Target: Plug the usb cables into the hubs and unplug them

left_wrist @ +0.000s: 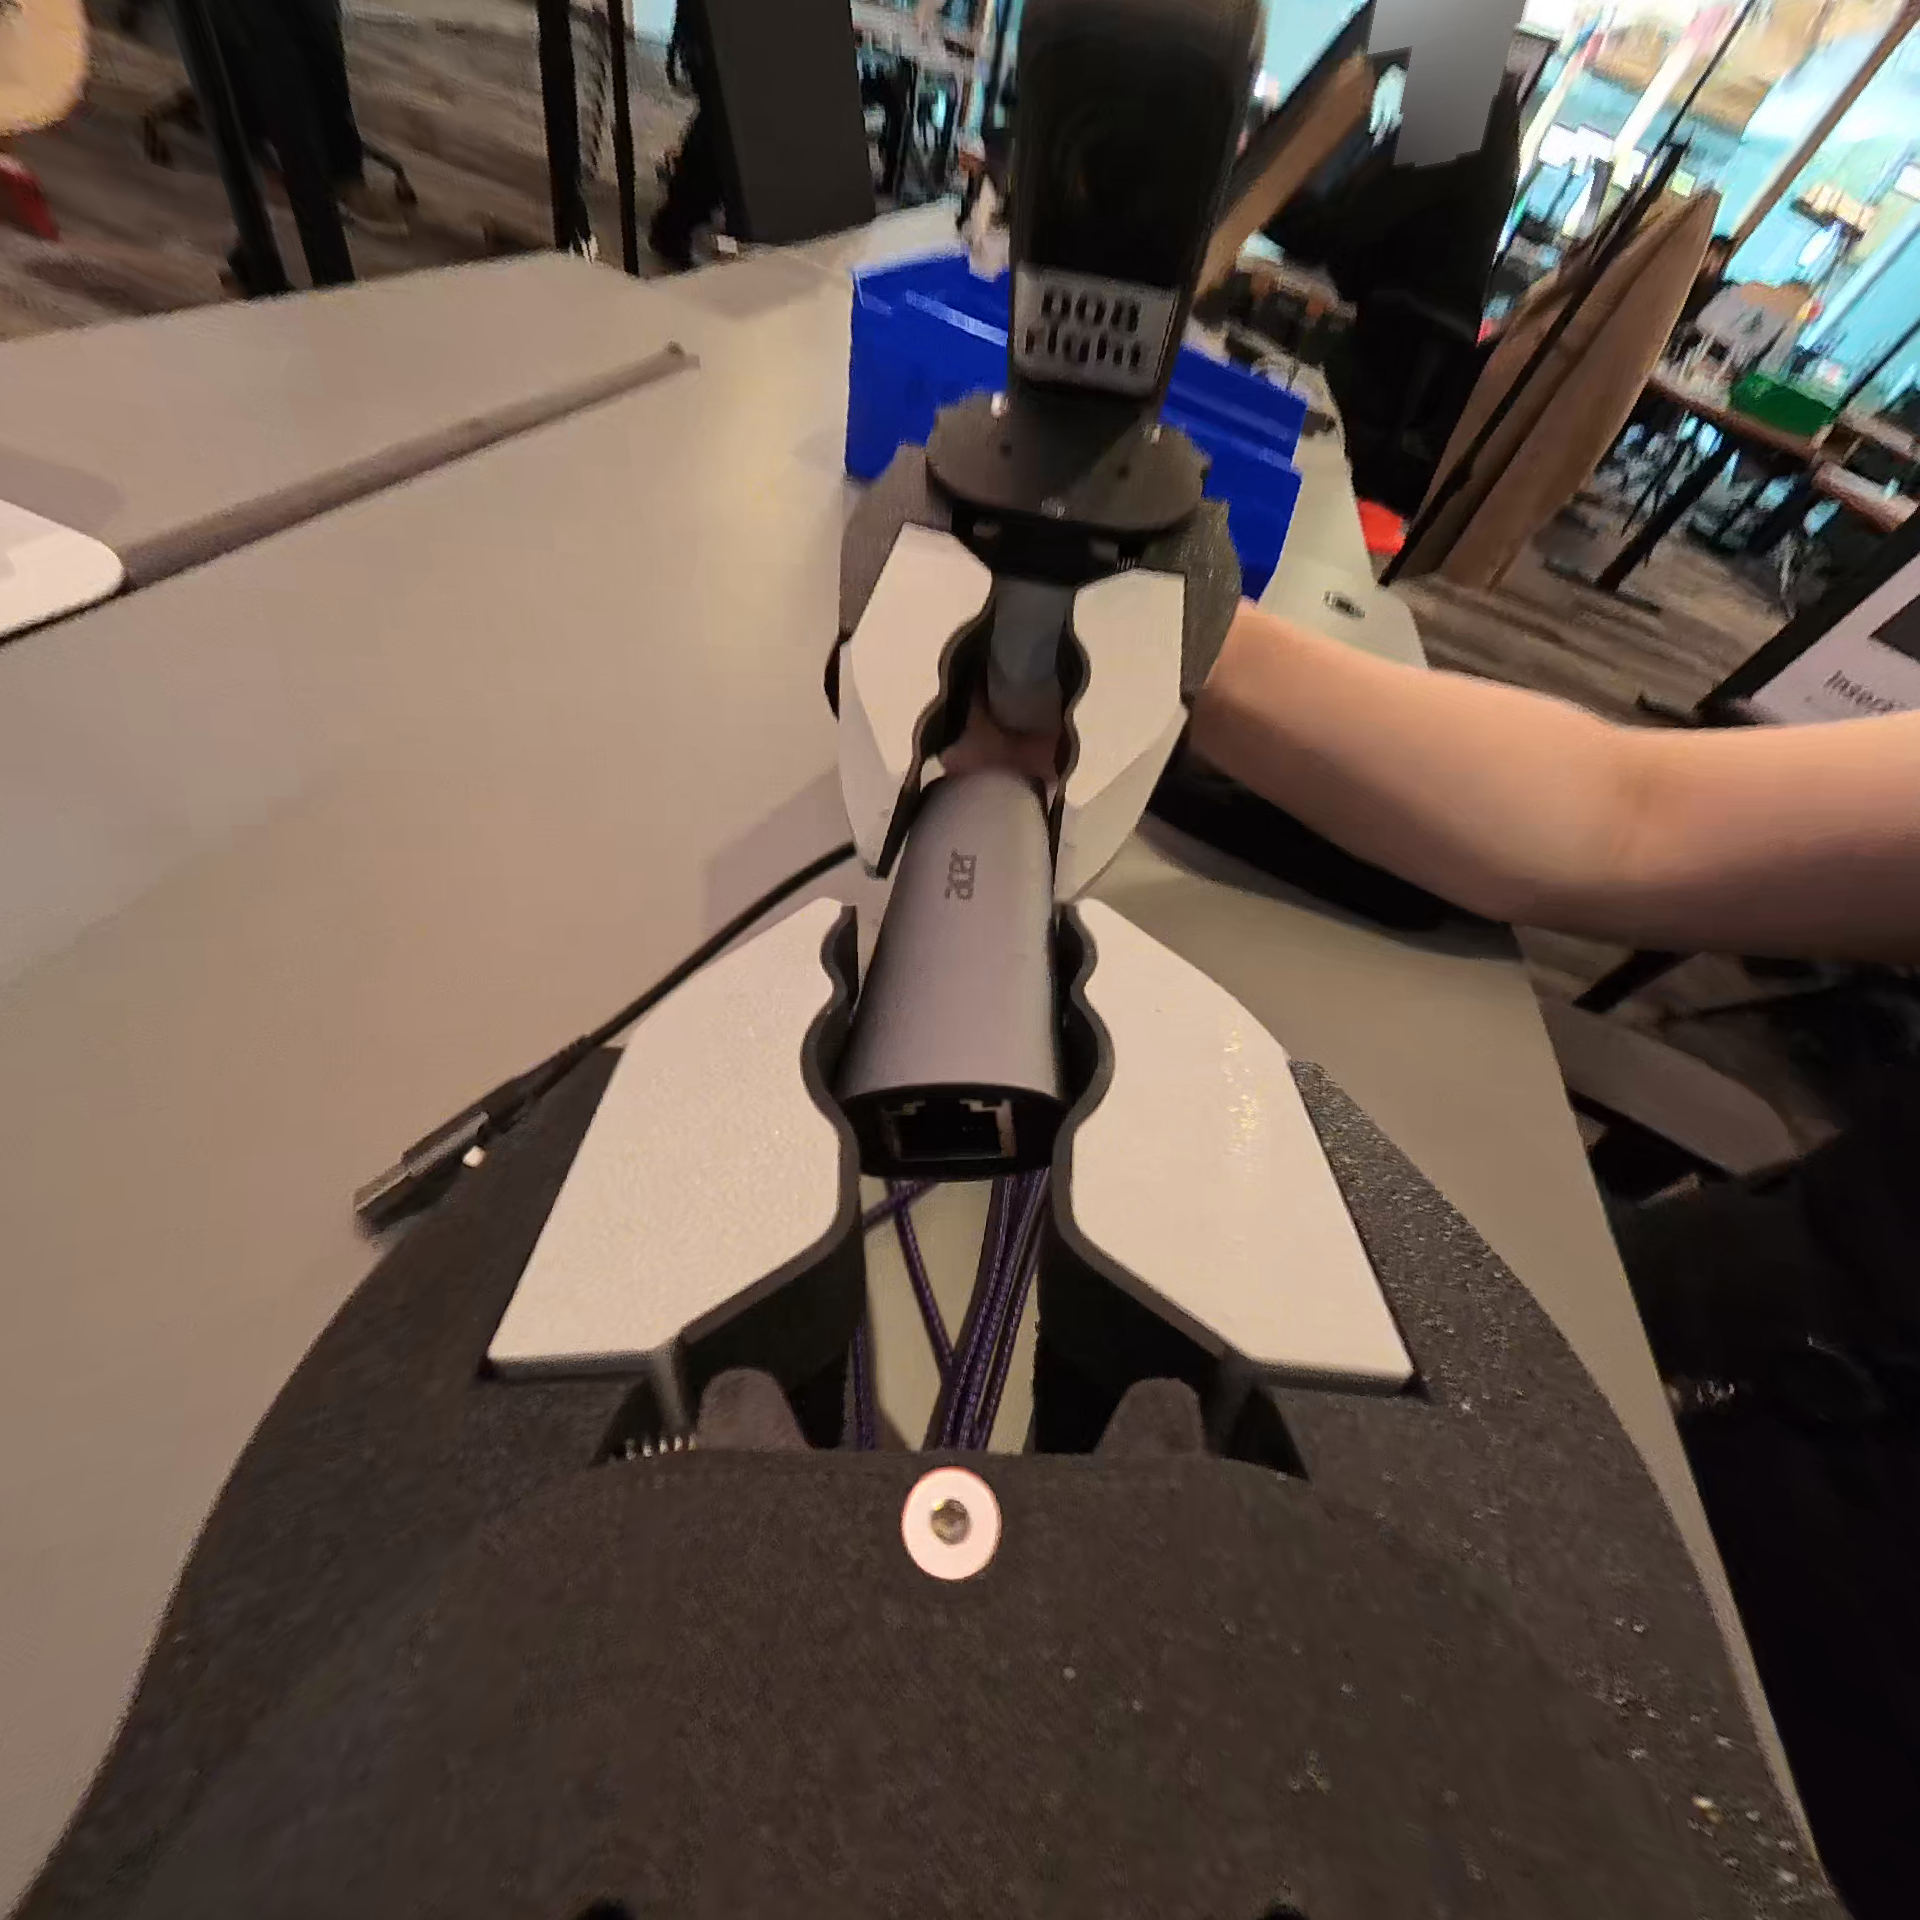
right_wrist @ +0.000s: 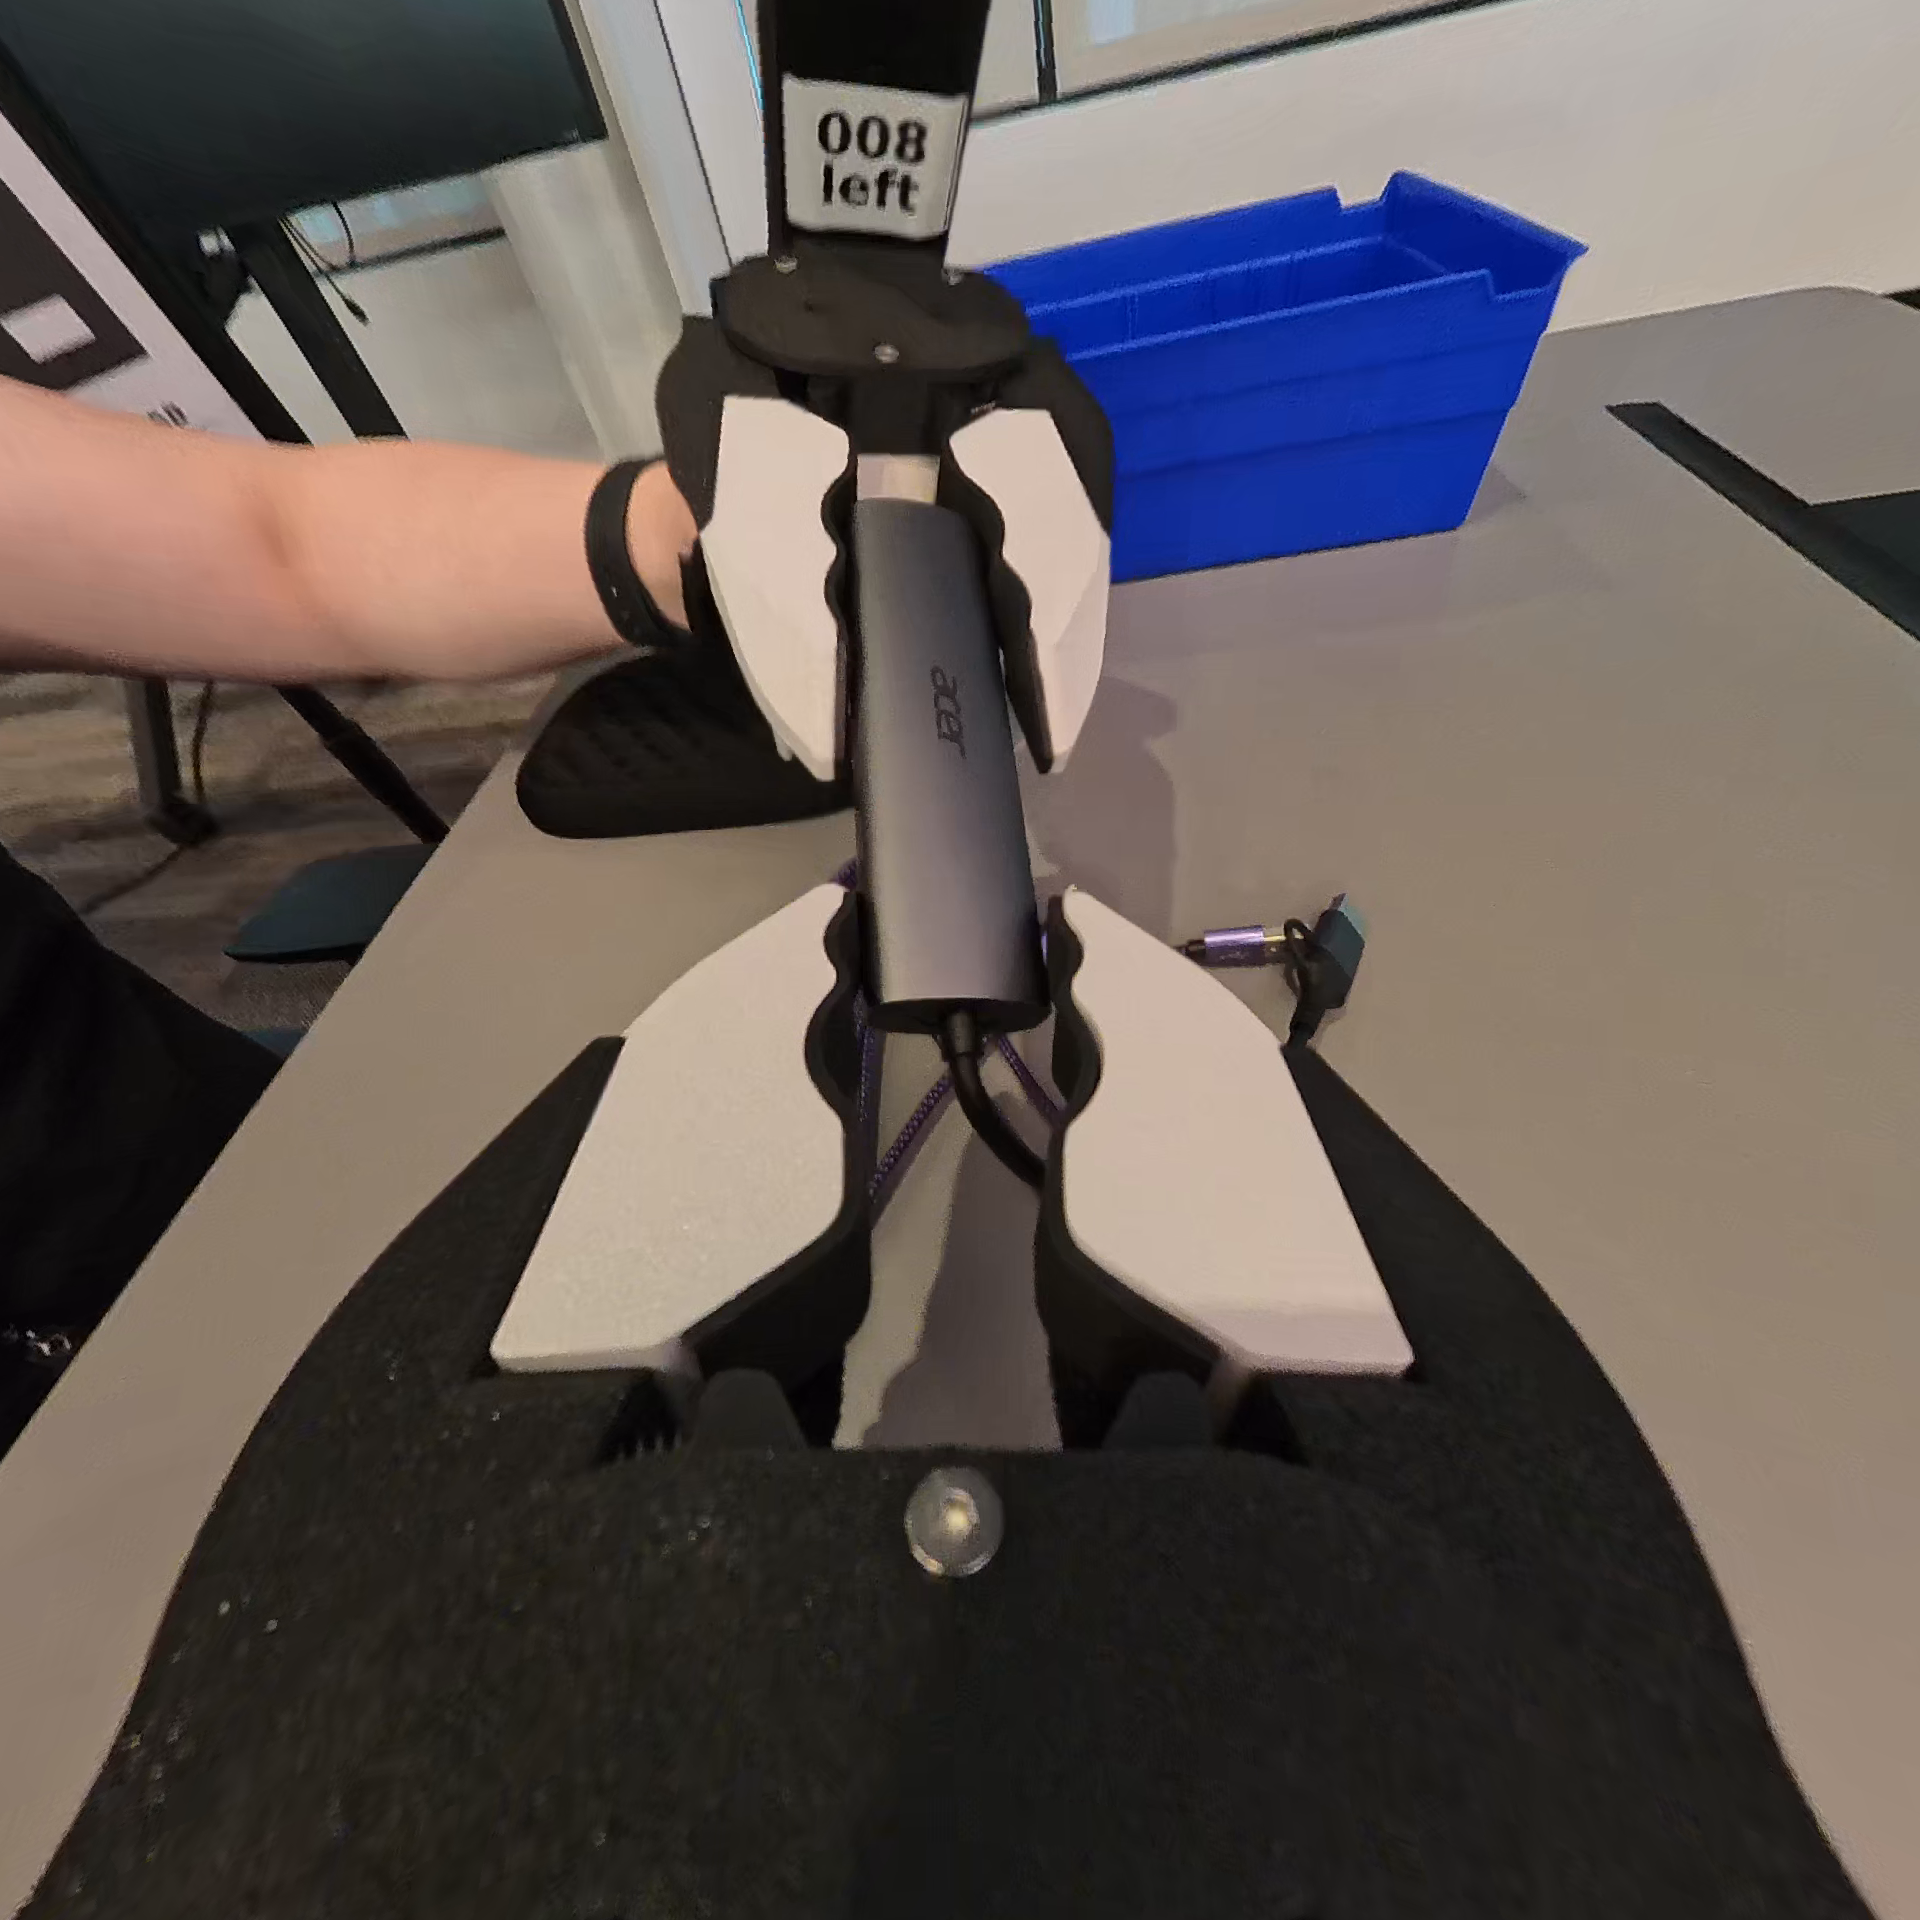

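Hub (left_wrist: 961,966) was held above the desk (left_wrist: 416,727), clamped at opposite ends by the left tool (left_wrist: 954,1039) and right tool (right_wrist: 951,987). Purple cables (left_wrist: 987,1309) hung beneath; loose plugs (right_wrist: 1242,943) lay near the desk's edge. Seemingly no plugging was underway; one tool would need freeing first.

Bare grey surface (left_wrist: 312,727) open at left of the left wrist view. Blue bin (right_wrist: 1351,364) blocks the far side, upper right of the right wrist view. Loose plugs (right_wrist: 1278,951) lie at right centre; black cable (left_wrist: 623,1029) crosses lower left.
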